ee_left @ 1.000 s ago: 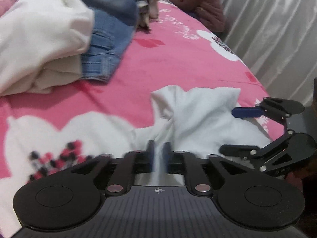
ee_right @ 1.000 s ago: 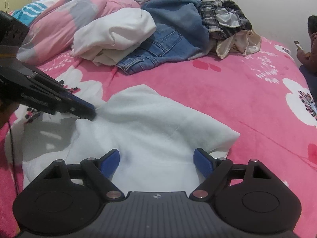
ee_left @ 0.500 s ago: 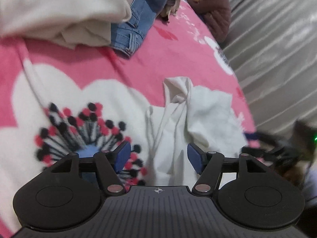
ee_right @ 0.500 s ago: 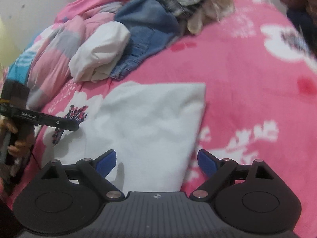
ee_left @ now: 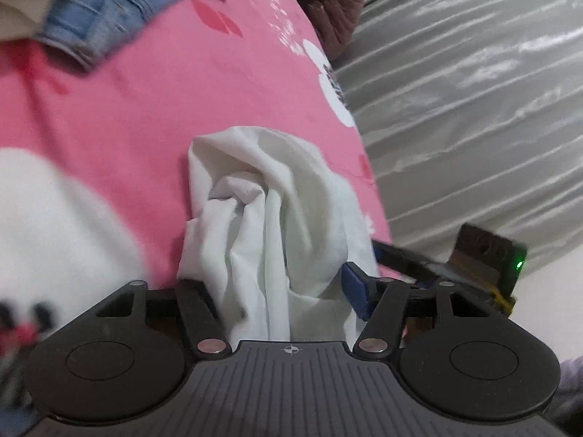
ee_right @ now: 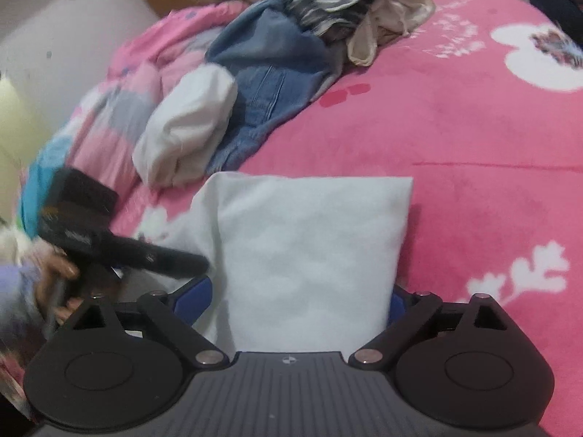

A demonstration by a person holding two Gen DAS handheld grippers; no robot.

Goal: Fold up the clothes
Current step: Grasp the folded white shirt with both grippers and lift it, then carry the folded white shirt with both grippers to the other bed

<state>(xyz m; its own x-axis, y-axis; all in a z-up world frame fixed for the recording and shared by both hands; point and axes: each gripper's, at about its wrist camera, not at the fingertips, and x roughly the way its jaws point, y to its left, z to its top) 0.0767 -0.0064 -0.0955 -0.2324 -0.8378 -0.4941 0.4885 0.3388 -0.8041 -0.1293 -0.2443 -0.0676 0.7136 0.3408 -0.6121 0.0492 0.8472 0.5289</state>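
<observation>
Both grippers are set at the near edge of the white garment [ee_right: 309,247] on the pink floral bedspread [ee_right: 473,127]: left gripper [ee_left: 280,291] half-spread and just narrowed around a bunched ridge, pressure not discernible; right gripper [ee_right: 298,302] spread wide astride the flat fold. Only the loose ridge should be pinched, so the finished fold is kept undisturbed

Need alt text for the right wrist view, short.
A folded white garment lies flat on a pink floral bedspread, between the open right tongs. The left tongs reach its left edge; jeans and other clothes are piled behind.
</observation>
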